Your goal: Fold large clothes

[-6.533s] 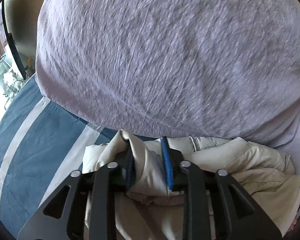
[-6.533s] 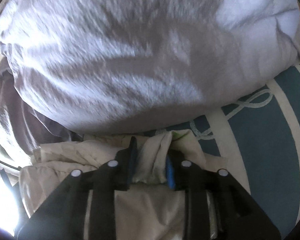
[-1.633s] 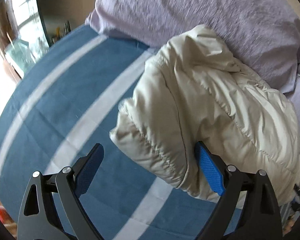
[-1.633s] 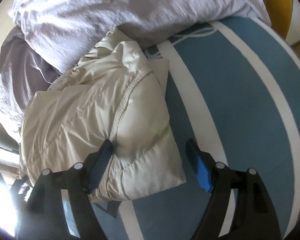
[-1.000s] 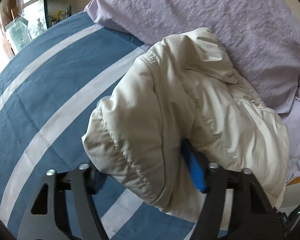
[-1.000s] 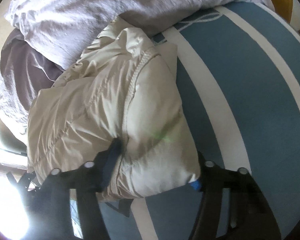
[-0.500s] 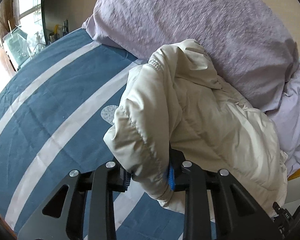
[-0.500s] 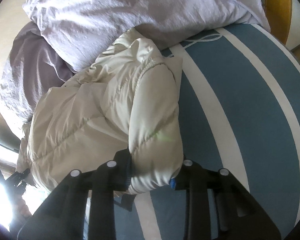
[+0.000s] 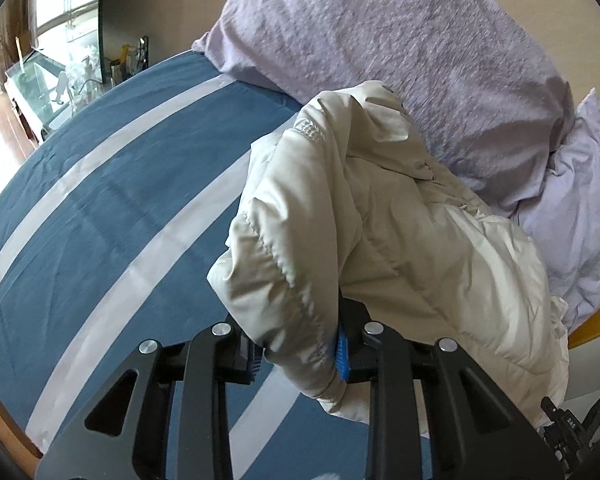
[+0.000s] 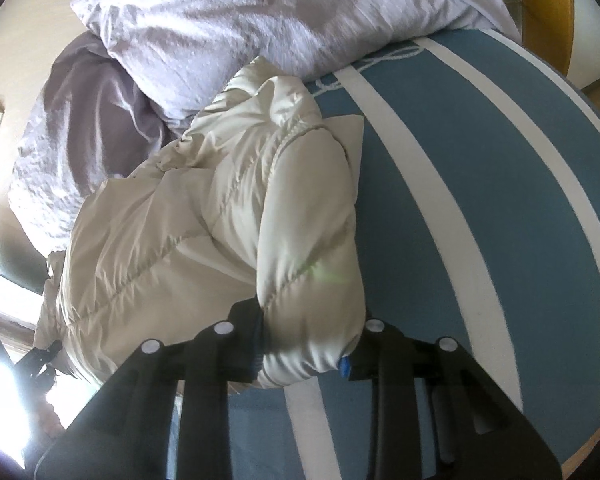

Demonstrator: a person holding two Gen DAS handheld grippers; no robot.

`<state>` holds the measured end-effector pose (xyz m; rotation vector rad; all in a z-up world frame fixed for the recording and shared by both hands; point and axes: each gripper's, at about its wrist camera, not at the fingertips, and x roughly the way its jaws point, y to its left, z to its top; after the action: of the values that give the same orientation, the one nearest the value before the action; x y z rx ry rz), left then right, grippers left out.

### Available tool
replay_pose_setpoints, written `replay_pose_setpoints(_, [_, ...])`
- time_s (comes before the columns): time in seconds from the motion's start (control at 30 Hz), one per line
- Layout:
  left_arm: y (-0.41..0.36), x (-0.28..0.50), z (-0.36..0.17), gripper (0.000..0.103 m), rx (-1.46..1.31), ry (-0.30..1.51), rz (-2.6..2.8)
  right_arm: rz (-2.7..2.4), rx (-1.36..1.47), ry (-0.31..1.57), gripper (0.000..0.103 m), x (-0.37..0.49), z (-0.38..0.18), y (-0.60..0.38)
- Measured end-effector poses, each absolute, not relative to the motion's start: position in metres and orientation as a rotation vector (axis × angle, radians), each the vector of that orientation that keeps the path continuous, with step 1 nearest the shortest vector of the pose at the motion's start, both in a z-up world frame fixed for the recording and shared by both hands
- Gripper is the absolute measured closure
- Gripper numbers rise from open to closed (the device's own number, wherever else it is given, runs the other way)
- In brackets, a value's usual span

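Plainly, the cream puffer jacket [image 9: 380, 216] lay bunched on the blue-and-white striped bed [image 9: 112, 184], its far end pushed up against the lilac pillow [image 9: 400, 40] across the top of the left wrist view. At the lower middle of that frame the left tongs [image 9: 296, 354] were pinching a fat roll of its near corner, the blue pad half buried in the fabric.

In the right wrist view the jacket [image 10: 204, 220] filled the left and middle of the frame, with the crumpled pale duvet [image 10: 260, 12] above it and bare striped bed [image 10: 480, 200] to the right. At the lower middle the right tongs [image 10: 304, 354] were nipped on the other near corner, a rounded quilted bulge swelling out between the jaws.

It looked light, soft and springy, with a smooth shell likely to slide: padding compresses under the pads and may creep out. Seams and hem edges, where the stitching stiffens the cloth, seemed the surer places to grip. Whether either pinch caught every layer or only the outer shell, I could not tell, since the fold hid the inner faces.
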<state>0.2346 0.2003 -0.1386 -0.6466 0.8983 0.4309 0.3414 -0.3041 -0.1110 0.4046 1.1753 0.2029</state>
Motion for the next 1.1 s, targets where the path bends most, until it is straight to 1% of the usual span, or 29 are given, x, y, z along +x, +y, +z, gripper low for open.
replay_pose_setpoints(0.47, [0.209,0.148,-0.142,0.076,-0.678,0.884,0.403,0.223,0.451,1.180,0.075,0.257,-0.108,-0.320])
replay_pose_setpoints(0.6, [0.210,0.138,-0.144,0.075,-0.683,0.885,0.395,0.232,0.463,1.180,0.075,0.240,-0.106,-0.321])
replay_pose_setpoints(0.7, [0.212,0.139,-0.148,0.073,-0.695,0.893,0.399,0.233,0.462,1.177,0.073,0.237,-0.105,-0.322])
replay_pose_setpoints(0.77, [0.213,0.140,-0.148,0.070,-0.701,0.896,0.404,0.227,0.451,1.181,0.069,0.237,-0.102,-0.321])
replay_pose_setpoints(0.83, [0.214,0.140,-0.150,0.067,-0.708,0.901,0.408,0.209,0.423,1.186,0.059,0.238,-0.100,-0.321])
replay_pose_setpoints(0.9, [0.216,0.139,-0.152,0.065,-0.723,0.903,0.410,0.165,0.407,1.178,0.052,0.238,-0.096,-0.325])
replay_pose_setpoints(0.93, [0.216,0.138,-0.153,0.062,-0.732,0.903,0.413,0.151,0.406,1.170,0.048,0.238,-0.095,-0.327])
replay_pose_setpoints(1.0, [0.218,0.138,-0.154,0.055,-0.739,0.906,0.424,0.108,0.392,1.142,0.045,0.238,-0.089,-0.333])
replay_pose_setpoints(1.07, [0.220,0.137,-0.156,0.040,-0.755,0.909,0.443,0.077,0.352,1.113,0.044,0.239,-0.080,-0.334])
replay_pose_setpoints(1.1, [0.222,0.137,-0.156,0.038,-0.765,0.906,0.450,0.067,0.316,1.095,0.044,0.240,-0.074,-0.331])
